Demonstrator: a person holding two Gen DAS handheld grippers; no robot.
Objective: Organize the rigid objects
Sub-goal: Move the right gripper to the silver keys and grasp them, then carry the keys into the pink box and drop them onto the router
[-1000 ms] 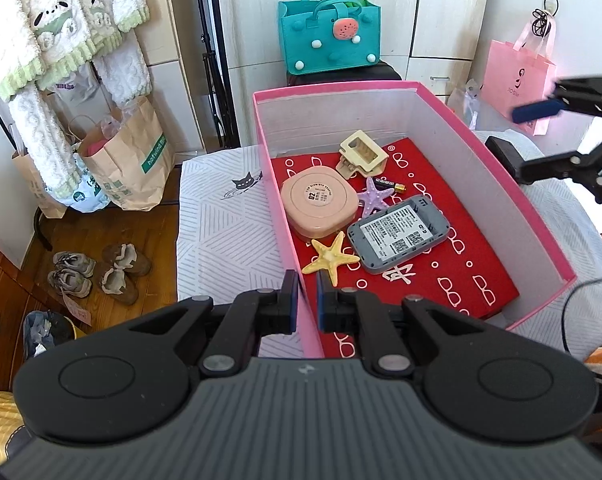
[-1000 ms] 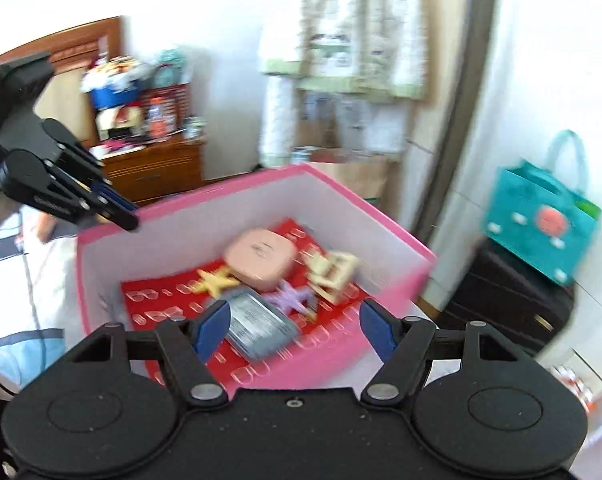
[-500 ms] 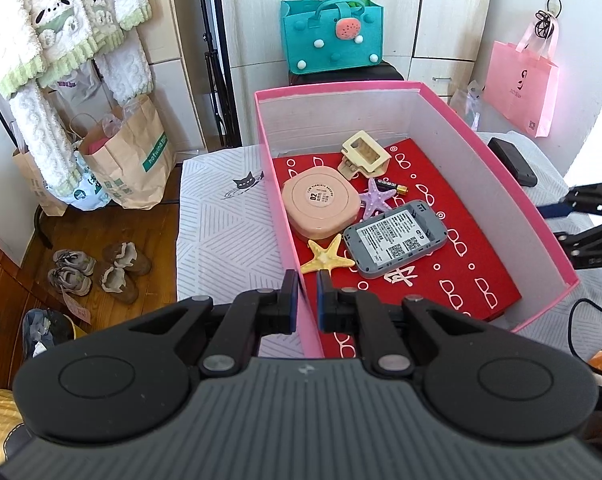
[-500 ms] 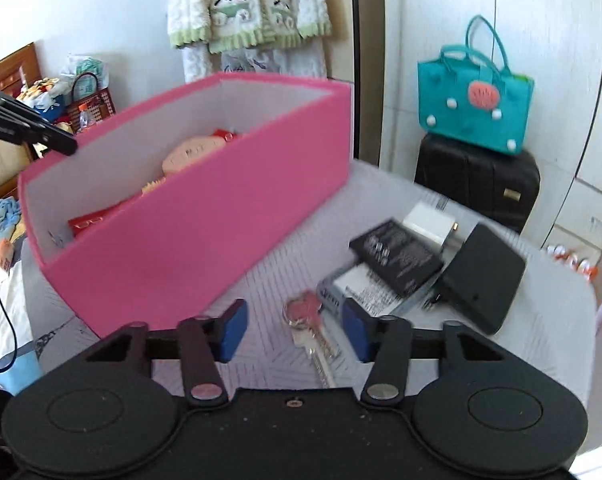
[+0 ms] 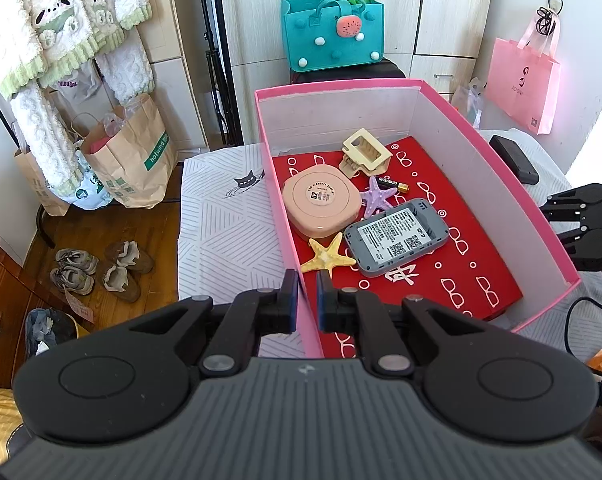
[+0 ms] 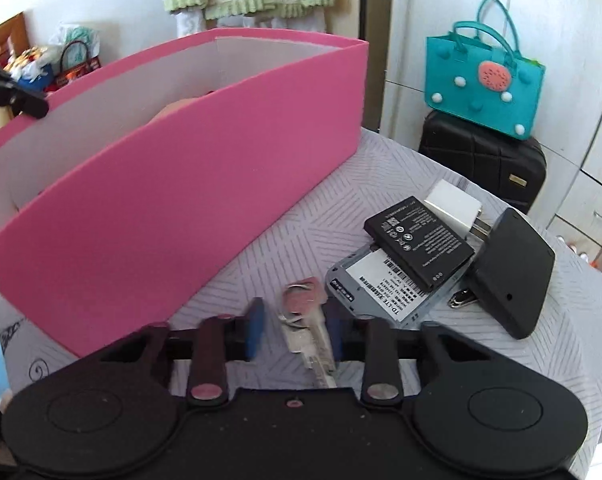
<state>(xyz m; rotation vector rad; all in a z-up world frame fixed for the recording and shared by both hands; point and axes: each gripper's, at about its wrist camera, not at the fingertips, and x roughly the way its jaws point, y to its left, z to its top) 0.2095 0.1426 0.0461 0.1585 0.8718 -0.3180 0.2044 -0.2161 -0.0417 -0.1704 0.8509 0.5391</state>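
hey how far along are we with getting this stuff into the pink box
Partway. Already in the pink box: compact, hair clip, two starfish, a small battery and a grey router. The left gripper is shut on the box wall; the right gripper has just been closing around the keys. Left: battery pack, charger, black case, second router.

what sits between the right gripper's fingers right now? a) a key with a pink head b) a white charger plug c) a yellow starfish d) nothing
a: in the right wrist view the key with a pink head lies on the cloth between the fingers of the right gripper.
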